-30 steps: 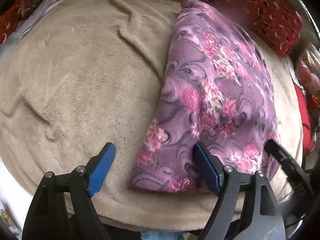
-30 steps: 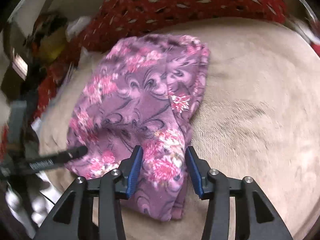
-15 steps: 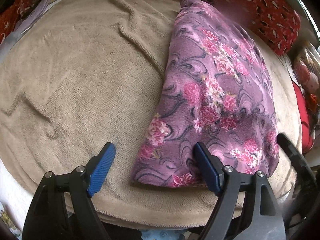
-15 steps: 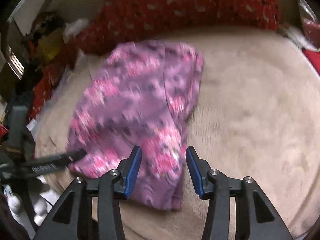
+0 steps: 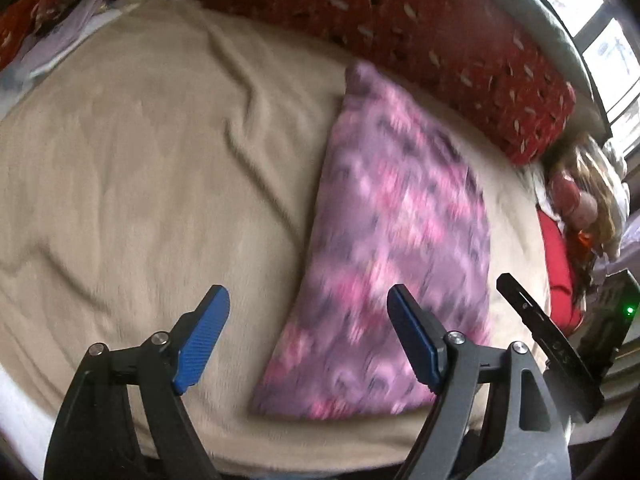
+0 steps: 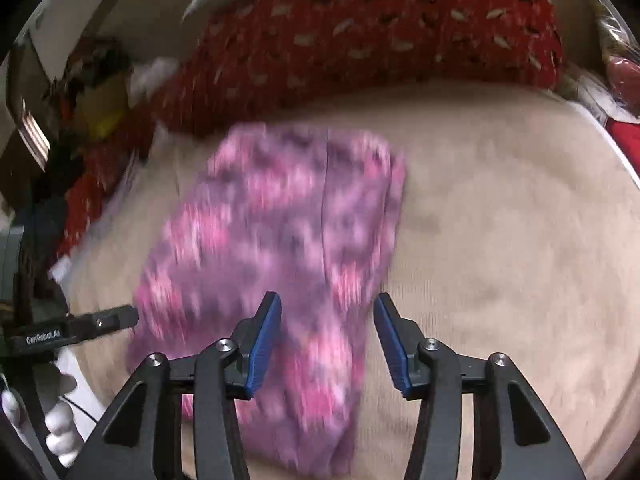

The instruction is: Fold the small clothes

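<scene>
Below the right gripper [image 6: 327,336], whose parted jaws have just been opening and pinch nothing, the folded purple floral garment [image 6: 276,240] lies flat on the beige blanket [image 6: 500,240], while the left gripper [image 5: 308,336] gapes wide, tilted steeply downward above the garment's near-left edge.

The folded garment [image 5: 400,248] lies on the blanket [image 5: 140,200], its long side running from six toward twelve o'clock, with the bolster [image 5: 440,48] behind it at twelve along the blanket's far edge. Seen from the left wrist, the left gripper [image 5: 308,332] hangs over the garment's near left edge at seven o'clock, the right gripper [image 6: 326,336] over its near end at five. A doll [image 5: 580,204] lies off the blanket at three o'clock; papers [image 5: 68,36] sit at ten.
</scene>
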Demonstrator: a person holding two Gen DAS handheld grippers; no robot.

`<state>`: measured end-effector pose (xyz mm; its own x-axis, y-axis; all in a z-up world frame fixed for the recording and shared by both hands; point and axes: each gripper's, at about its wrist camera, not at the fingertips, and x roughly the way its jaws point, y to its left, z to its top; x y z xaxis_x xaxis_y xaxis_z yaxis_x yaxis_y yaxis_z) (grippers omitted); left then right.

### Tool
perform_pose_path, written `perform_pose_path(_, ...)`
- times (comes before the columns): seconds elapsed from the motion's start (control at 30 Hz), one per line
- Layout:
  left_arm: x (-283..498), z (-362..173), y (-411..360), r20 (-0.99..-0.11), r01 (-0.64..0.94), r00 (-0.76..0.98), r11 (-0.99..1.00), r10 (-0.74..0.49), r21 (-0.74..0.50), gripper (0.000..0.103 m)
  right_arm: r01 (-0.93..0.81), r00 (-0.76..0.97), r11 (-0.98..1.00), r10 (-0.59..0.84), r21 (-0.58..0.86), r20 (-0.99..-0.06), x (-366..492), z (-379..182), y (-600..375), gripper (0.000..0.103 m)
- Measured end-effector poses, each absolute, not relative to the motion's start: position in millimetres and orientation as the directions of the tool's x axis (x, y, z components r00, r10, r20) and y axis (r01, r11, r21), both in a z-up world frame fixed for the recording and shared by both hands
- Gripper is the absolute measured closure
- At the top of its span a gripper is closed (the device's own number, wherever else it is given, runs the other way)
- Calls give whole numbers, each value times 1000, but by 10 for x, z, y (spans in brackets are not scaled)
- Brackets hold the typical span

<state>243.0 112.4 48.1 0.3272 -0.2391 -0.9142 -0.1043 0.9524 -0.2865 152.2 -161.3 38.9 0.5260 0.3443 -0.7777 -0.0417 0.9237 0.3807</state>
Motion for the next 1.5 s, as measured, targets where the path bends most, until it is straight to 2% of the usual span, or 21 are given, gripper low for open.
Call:
perform_pose_path(0.13,2761,483,914,-929,-65,333,979,-163,-195,21,-32,558,910,359,412,-749,1791,378,-1569,54)
perform_pose_path(0.23,2965,187,773,-963,-29,259,996,-76,-86,21,-22,449,933,330,359,-831,2014,49,-1458,56)
perform_pose_path(0.33,3045,194,739,-958,3,267,994,-105,-108,22,-3,471,919,349,394,-811,2114,56,-1569,55)
perform_pose_path(0.5,3368,361,559,-938,22,335,996,-85,-82,22,52,528,898,348,438,-775,2457,166,-1749,54)
perform_pose_path(0.57,3517,283,486,-946,18,314,997,-83,-81,22,71,518,898,340,435,-785,2600,105,-1742,54)
perform_pose_path(0.67,3678,-3,388,-972,-1,228,998,-60,-62,21,134,415,921,283,366,-864,2820,-204,-1721,57)
perform_pose_path(0.8,3745,-174,526,-977,-61,169,988,-132,-144,17,146,417,905,311,400,-854,2858,-250,-1765,54)
perform_pose_path(0.9,3647,-73,673,-969,-87,178,978,-173,-190,17,109,433,917,304,384,-849,2724,-131,-1801,54)
perform_pose_path(1.07,3186,70,740,-954,-73,213,971,-208,-228,17,97,480,852,413,515,-774,2197,-39,-1976,50)
perform_pose_path(1.17,2996,-62,692,-969,-51,179,982,-169,-181,16,82,401,878,405,472,-822,2020,-215,-1922,51)
perform_pose_path(1.3,2835,57,774,-965,-81,170,973,-200,-216,17,69,412,892,382,446,-827,1823,-82,-1926,49)
perform_pose_path(1.5,2381,121,826,-965,-65,181,977,-188,-203,17,-21,405,833,513,553,-757,1342,58,-1842,49)
